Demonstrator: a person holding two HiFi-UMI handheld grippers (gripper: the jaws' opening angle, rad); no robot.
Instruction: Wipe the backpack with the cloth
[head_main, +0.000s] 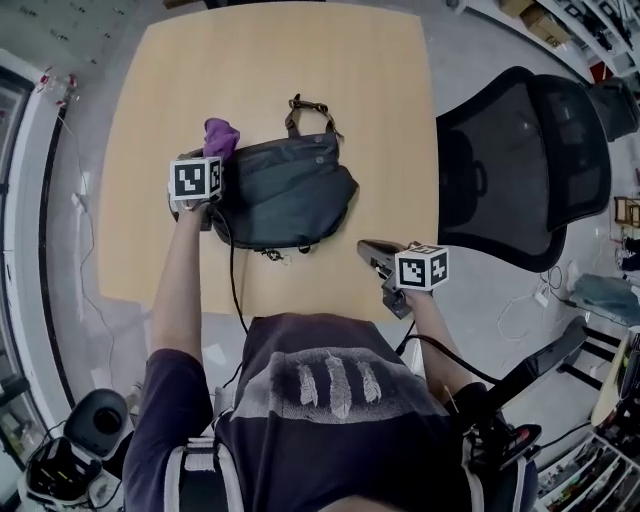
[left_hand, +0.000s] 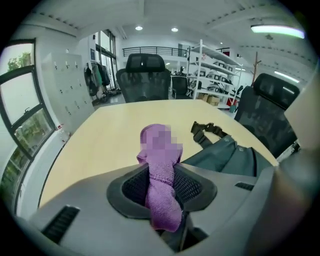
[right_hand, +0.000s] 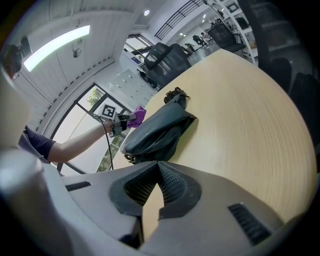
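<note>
A dark grey backpack (head_main: 285, 195) is laid flat near the middle of a light wooden table (head_main: 300, 60), with its carry handle (head_main: 310, 112) turned toward the far edge and its buckle end toward the near edge. A purple cloth (head_main: 220, 133) is clamped between the jaws of the left gripper (left_hand: 165, 175); in the left gripper view the cloth is seen bunched into a roll that runs up between the two black pads and sticks out beyond them. The cloth is held at the backpack's far left corner, right beside the fabric, though it cannot be told whether contact is made. The gripper's marker cube (head_main: 195, 178) is seen just on the near side of the cloth. The right gripper (right_hand: 157, 167) is held over the near right part of the table, apart from the backpack and to its right. Its pads are brought together at the tips, nothing is held between them, and bare tabletop is seen through the small gap behind them. A black mesh office chair (head_main: 520, 160) is stood off the table's right edge.
</note>
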